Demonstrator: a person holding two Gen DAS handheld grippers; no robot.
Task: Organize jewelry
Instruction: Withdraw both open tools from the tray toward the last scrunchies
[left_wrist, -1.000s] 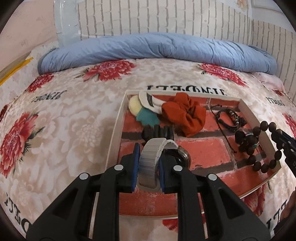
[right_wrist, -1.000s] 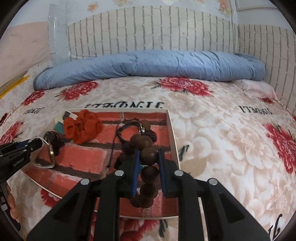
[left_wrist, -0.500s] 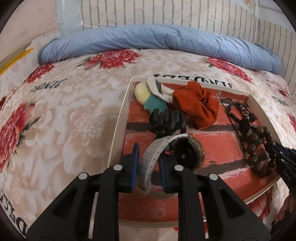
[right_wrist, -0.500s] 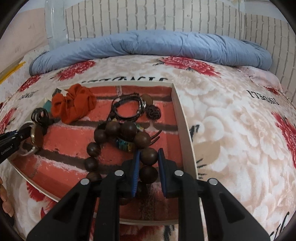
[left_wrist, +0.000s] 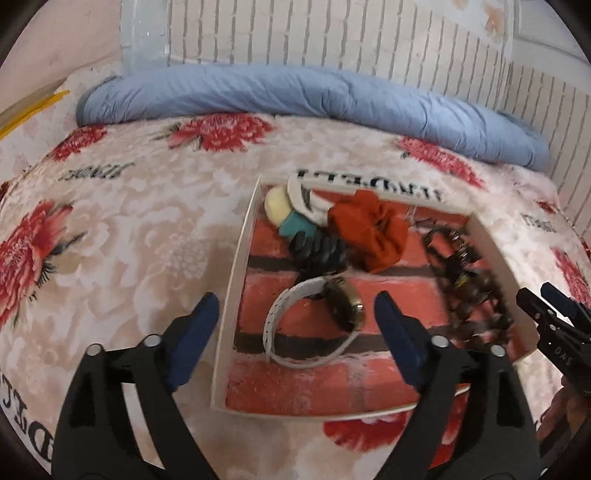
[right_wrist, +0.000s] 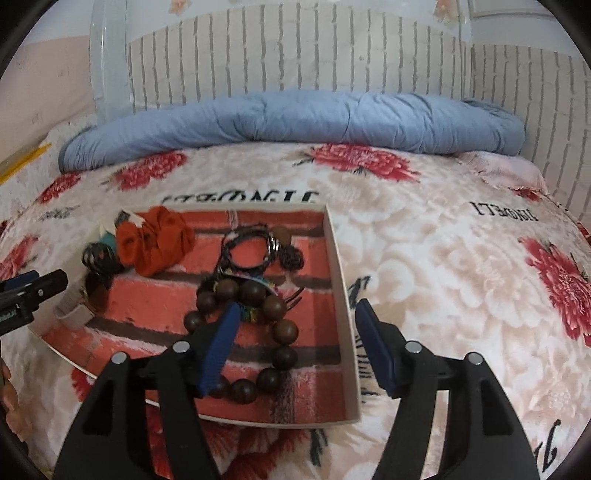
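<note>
A shallow tray (left_wrist: 236, 273) with a red brick-pattern floor lies on the bed; it also shows in the right wrist view (right_wrist: 338, 258). A watch with a white strap (left_wrist: 314, 325) lies in the tray between the fingers of my open, empty left gripper (left_wrist: 295, 325). A brown wooden bead bracelet (right_wrist: 255, 332) lies in the tray, just in front of my open, empty right gripper (right_wrist: 295, 343). An orange scrunchie (left_wrist: 369, 232), a black spiral hair tie (left_wrist: 321, 251) and black cord bracelets (right_wrist: 247, 247) also lie in the tray.
The flowered bedspread (right_wrist: 443, 277) surrounds the tray. A rolled blue quilt (left_wrist: 295, 92) lies along the far side against a brick-pattern wall. A cream and teal item (left_wrist: 288, 218) sits in the tray's far left corner. The right gripper shows at the left view's right edge (left_wrist: 554, 325).
Both grippers have opened and pulled back. The watch was let go by the left and the bead bracelet by the right; both now lie in the tray.
</note>
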